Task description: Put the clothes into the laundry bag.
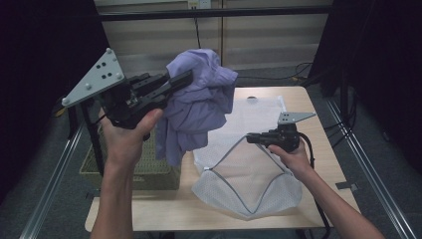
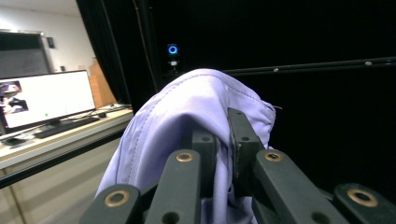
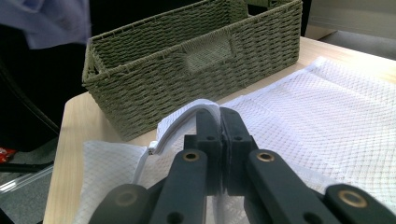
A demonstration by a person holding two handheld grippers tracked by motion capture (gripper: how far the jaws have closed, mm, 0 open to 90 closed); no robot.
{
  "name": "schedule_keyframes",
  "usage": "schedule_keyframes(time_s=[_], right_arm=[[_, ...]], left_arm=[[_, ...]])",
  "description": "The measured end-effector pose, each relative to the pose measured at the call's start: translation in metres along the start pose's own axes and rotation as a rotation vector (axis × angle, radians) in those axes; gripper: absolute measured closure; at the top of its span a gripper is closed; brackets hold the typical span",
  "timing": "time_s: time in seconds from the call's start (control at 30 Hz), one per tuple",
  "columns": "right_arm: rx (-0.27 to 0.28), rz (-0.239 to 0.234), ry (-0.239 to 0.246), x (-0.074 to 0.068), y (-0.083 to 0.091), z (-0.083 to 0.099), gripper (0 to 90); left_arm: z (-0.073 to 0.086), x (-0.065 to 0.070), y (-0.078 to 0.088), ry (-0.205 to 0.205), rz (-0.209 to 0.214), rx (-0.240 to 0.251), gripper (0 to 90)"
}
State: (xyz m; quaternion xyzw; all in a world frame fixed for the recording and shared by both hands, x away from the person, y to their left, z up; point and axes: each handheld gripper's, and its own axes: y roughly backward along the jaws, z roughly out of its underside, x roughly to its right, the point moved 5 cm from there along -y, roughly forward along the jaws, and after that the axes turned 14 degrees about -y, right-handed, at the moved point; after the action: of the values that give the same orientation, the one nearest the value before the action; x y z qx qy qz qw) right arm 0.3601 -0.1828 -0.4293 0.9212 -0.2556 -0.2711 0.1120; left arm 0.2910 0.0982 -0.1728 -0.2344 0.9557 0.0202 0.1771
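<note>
A lilac garment (image 1: 199, 102) hangs bunched in the air over the table's left half, with my left gripper (image 1: 185, 78) shut on its upper fold. In the left gripper view the cloth (image 2: 187, 116) wraps over and between the black jaws. A white mesh laundry bag (image 1: 249, 164) lies flat on the wooden table (image 1: 323, 149), its zippered mouth lifted. My right gripper (image 1: 250, 138) is shut on the bag's edge; the right gripper view shows the white rim (image 3: 187, 116) pinched between the closed jaws, with the mesh (image 3: 327, 107) spread beyond.
A woven green basket (image 1: 144, 167) stands at the table's left front edge, below the hanging garment; it also appears as the basket (image 3: 187, 60) just beyond the bag. Black curtains and metal frame rails surround the table. A monitor (image 2: 46, 98) sits on a side desk.
</note>
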Motion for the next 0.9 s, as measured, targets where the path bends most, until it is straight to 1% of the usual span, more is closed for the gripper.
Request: schedule_keyframes(time_s=[0.2, 0.23, 0.37, 0.43, 0.47, 0.5, 0.7, 0.8, 0.83, 0.9], right_arm=[[-0.002, -0.004, 0.001, -0.001, 0.000, 0.000, 88.4], [-0.001, -0.003, 0.001, -0.001, 0.001, 0.000, 88.4], [0.003, -0.006, 0.003, -0.001, 0.002, 0.000, 88.4], [0.007, -0.009, -0.002, 0.000, 0.003, -0.001, 88.4], [0.008, -0.011, -0.007, 0.000, 0.003, -0.001, 88.4], [0.009, -0.013, -0.002, 0.000, 0.003, -0.001, 88.4], [0.004, -0.020, -0.010, 0.000, 0.003, -0.001, 88.4], [0.004, -0.022, -0.010, 0.001, 0.003, 0.000, 88.4], [0.006, -0.022, -0.012, 0.001, 0.003, 0.000, 88.4], [0.006, -0.024, -0.015, 0.002, 0.003, 0.000, 88.5]], left_arm=[[-0.005, 0.009, -0.020, 0.007, 0.037, 0.002, 84.1], [-0.005, 0.010, -0.022, 0.002, 0.046, 0.001, 84.1], [-0.004, 0.020, -0.032, 0.006, 0.091, 0.008, 84.1], [-0.003, 0.026, -0.036, 0.010, 0.116, 0.013, 84.1], [-0.002, 0.029, -0.037, 0.009, 0.121, 0.016, 84.1], [-0.001, 0.033, -0.039, 0.016, 0.133, 0.020, 84.1], [0.009, 0.047, -0.044, 0.009, 0.198, 0.010, 84.1], [0.017, 0.052, -0.043, 0.032, 0.209, 0.012, 84.1], [0.020, 0.053, -0.042, 0.034, 0.213, 0.014, 84.1], [0.026, 0.054, -0.040, 0.055, 0.219, 0.013, 84.1]])
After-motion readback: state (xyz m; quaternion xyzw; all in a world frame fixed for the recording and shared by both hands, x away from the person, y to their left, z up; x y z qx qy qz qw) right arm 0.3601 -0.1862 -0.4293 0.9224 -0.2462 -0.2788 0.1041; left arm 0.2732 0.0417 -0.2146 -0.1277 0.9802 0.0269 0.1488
